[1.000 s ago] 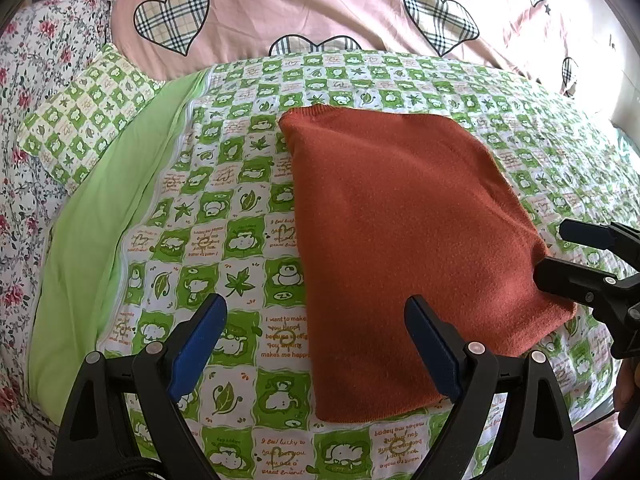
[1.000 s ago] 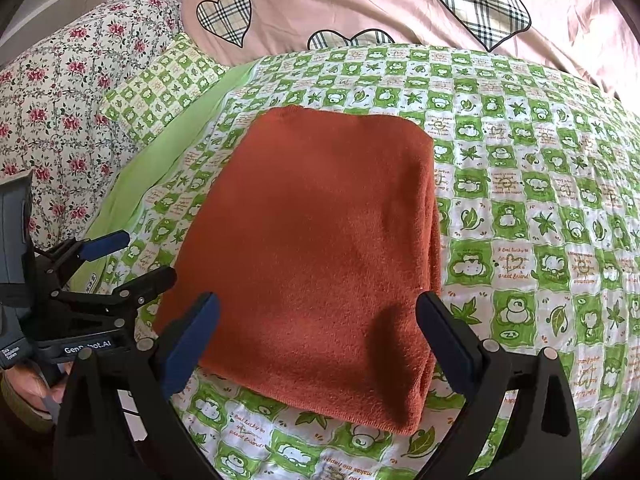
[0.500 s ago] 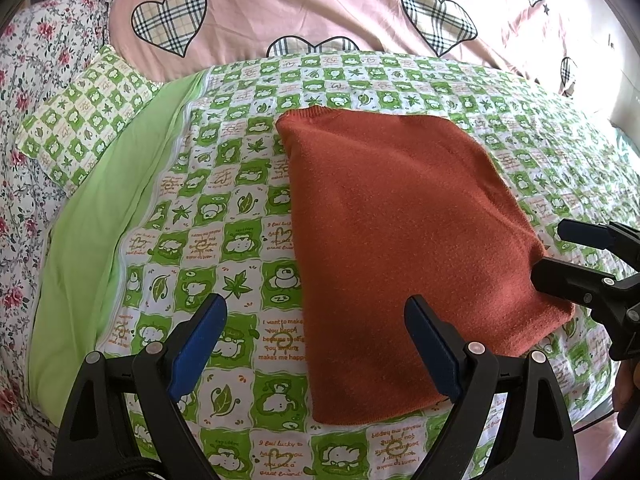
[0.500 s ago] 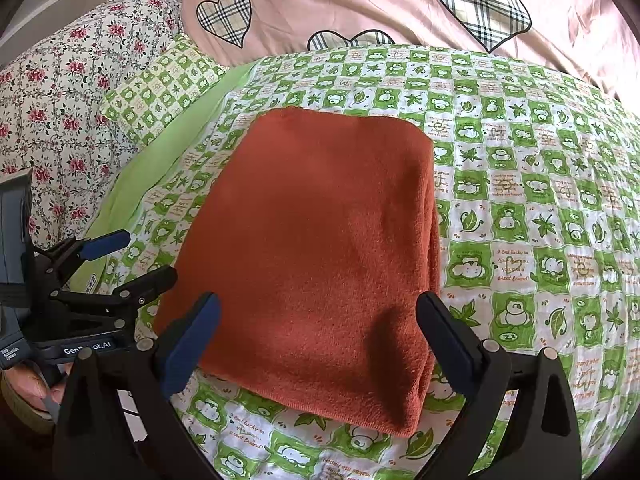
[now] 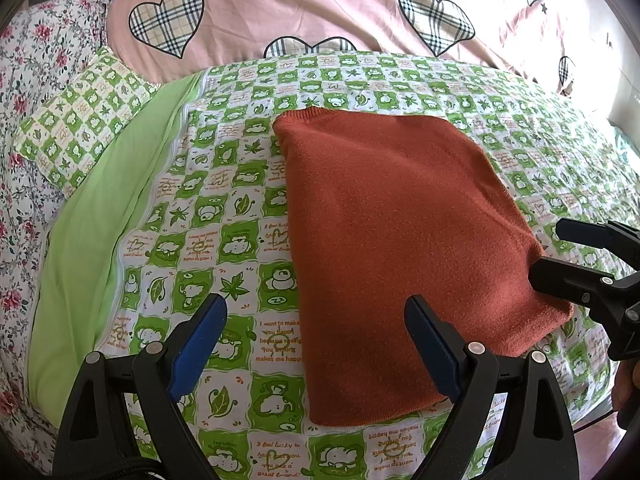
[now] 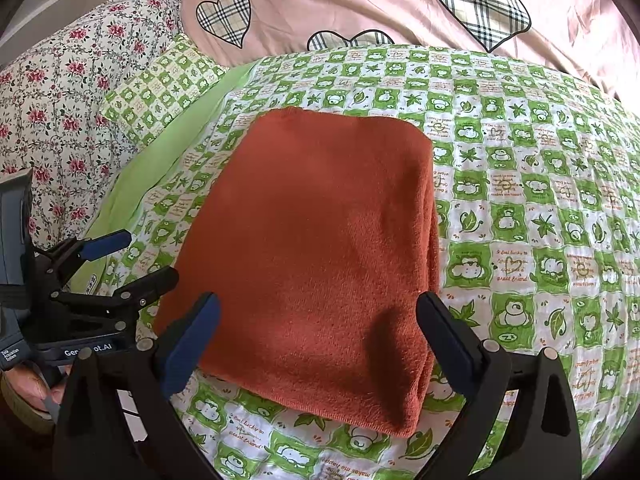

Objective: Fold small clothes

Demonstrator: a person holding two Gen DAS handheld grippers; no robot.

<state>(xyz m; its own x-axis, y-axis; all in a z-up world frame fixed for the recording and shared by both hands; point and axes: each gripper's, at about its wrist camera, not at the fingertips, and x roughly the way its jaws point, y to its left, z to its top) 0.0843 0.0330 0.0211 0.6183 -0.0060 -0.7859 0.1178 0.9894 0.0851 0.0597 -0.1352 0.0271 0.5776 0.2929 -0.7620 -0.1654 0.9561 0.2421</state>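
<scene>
One folded garment (image 5: 396,256), rust-orange knit, is laid flat on the green-and-white checked quilt (image 5: 224,208), near the bed's front edge; little is changed vs 1 s ago, the item sitting a touch lower in the left view, otherwise as before.

Nearest: 2 grippers, both held wide apart, nothing gripped.
- Left gripper (image 5: 316,344): blue-padded fingers spread over the garment's near-left edge and bare quilt; no contact is seen.
- Right gripper (image 6: 318,340): fingers spread to either side of the garment's near-right corner, held above it.
- Each gripper is also seen side-on in the other's view, jaws parted, just beside the garment's near corners.

Surface: bed, quilt printed w/ bears, leaves and text panels. A plain light-green sheet strip (image 5: 100,216) is exposed along the left.

Further back: 1 small checked pillow (image 6: 164,88) in matching print; floral bedding (image 6: 52,108) at far left; 1 pink cover (image 5: 320,4) w/ plaid hearts across the far end, 4 hearts counted fully or partly in the right view.
</scene>
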